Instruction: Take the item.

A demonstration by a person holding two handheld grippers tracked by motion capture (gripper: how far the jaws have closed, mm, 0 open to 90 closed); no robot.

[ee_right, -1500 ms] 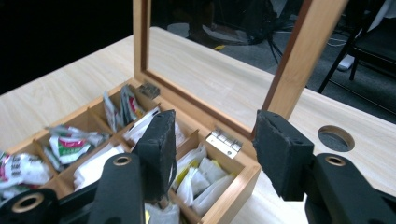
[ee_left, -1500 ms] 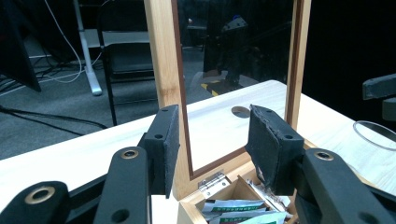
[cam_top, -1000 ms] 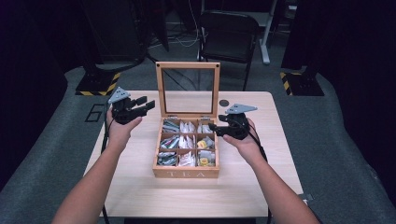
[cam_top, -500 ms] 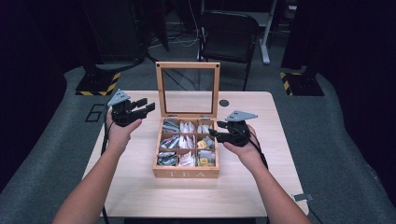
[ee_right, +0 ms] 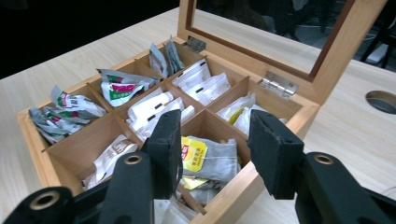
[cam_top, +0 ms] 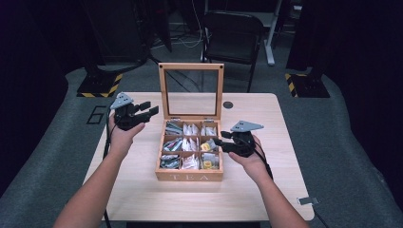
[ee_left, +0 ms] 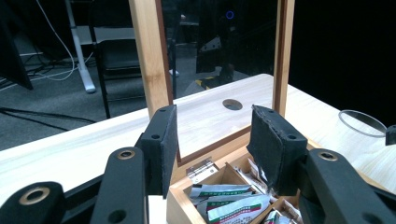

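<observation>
High view, left to right. Left tongs (cam_top: 142, 112) sit left of centre in the frame, raised above the pale wooden worktop (cam_top: 266, 190), just left of the upright glass-paned lid (cam_top: 191, 90); jaws apart, nothing between them. In the left gripper view the same jaws frame the lid's wooden left post, with a gap on each side.

Centre of frame: light wooden tea box with six compartments (cam_top: 190, 176), open, lid standing upright at its far edge, "TEA" lettered on the near wall. Paper tea sachets fill the compartments.

Right of centre: right tongs (cam_top: 219, 142) reach in over the box's right edge, at the middle compartment of the right column. Jaws have just been closing. In the right gripper view a grey tea bag with a yellow tag (ee_right: 205, 158) lies in the compartment below and between the pads (ee_right: 168, 140); pads stand clear of it on both sides, not clamped.

Upper right of the worktop: small round dark cable hole (cam_top: 228, 105).
</observation>
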